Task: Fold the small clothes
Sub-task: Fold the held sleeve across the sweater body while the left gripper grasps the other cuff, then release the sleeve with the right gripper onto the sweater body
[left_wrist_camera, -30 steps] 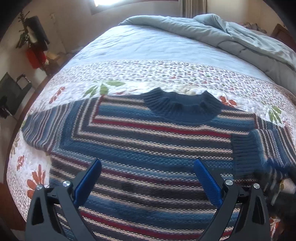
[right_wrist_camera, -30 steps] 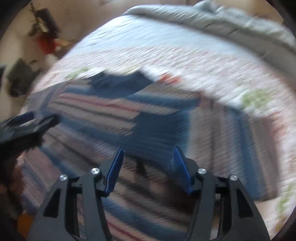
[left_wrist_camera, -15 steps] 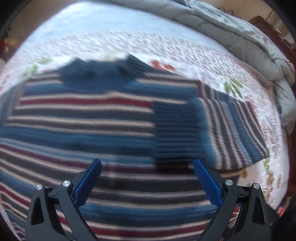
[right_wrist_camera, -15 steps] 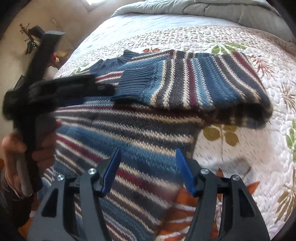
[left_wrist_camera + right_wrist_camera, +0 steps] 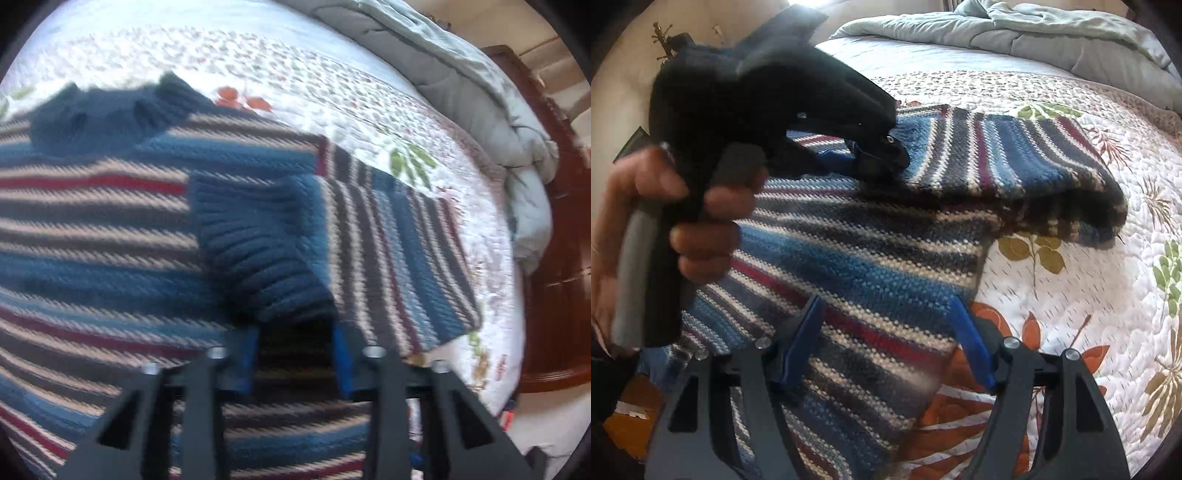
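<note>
A striped knit sweater (image 5: 110,236) in blue, red, cream and grey lies flat on the quilted bed, its dark blue collar (image 5: 107,114) at the far side. Its right sleeve (image 5: 1015,155) is folded in over the body, with the ribbed blue cuff (image 5: 255,243) on top. My left gripper (image 5: 295,354) sits at the cuff's near edge, its jaws narrowed to a small gap with the cuff edge over it; it also shows in the right wrist view (image 5: 871,157), held by a hand. My right gripper (image 5: 886,339) is open and empty over the sweater's lower right body.
The sweater lies on a white floral quilt (image 5: 1089,295). A grey duvet (image 5: 461,85) is bunched along the far and right side of the bed. A dark wooden bed frame (image 5: 561,258) runs along the right edge.
My left gripper moved right to the folded sleeve's cuff and its jaws narrowed from wide open. My right gripper pulled back off the sleeve toward the sweater's lower right and stayed open.
</note>
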Demonstrator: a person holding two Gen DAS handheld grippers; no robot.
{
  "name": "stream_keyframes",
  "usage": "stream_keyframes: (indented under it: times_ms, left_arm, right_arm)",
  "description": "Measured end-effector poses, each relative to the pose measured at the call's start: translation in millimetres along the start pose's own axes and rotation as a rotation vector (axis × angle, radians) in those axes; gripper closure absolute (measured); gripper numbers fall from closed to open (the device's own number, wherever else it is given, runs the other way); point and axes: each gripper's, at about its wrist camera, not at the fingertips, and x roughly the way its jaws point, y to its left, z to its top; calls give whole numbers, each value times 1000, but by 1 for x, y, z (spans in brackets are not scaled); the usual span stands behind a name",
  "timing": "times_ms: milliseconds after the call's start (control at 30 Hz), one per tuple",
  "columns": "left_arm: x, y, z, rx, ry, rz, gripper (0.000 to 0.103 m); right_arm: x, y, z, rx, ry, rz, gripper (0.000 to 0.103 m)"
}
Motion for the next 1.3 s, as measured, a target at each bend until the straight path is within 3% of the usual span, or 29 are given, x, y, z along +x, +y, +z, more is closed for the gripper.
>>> stream_keyframes:
  times_ms: [33,233,400,567,733,867,1100,1233,1267,1300]
  left_arm:
    - [1,-1,0,0,-10,-16,92]
    - [-38,8,5,-9,-149,-4,95]
    - [-90,37,24,19,-256,76,95]
    - [-131,102,37,-31,-332,184,95]
    - [-135,169,43,-120,-331,245,95]
    - [-121,213,40,-186,-284,214,95]
    - [-101,229,39,-211,-275,198,94]
    - [-98,229,44,-197,-279,216,93]
    - [-98,228,43,-190,-279,223,93]
    - [-97,227,44,-184,-279,230,92]
  right_arm:
    - [-3,0,-4,7,-2,1,32]
    - [-16,4,-11,29,-12,9,30]
    - [-25,14,-9,25,-29,2,30]
    - [-19,25,2,32,-33,15,30]
    - [-7,27,21,26,-42,-46,30]
    - [-1,11,40,80,-42,-78,29]
    - [24,-37,87,249,11,-73,23]
    - [57,-52,94,327,112,20,22]
    - [63,-56,93,355,130,37,25]
    - [66,-57,91,372,131,32,43]
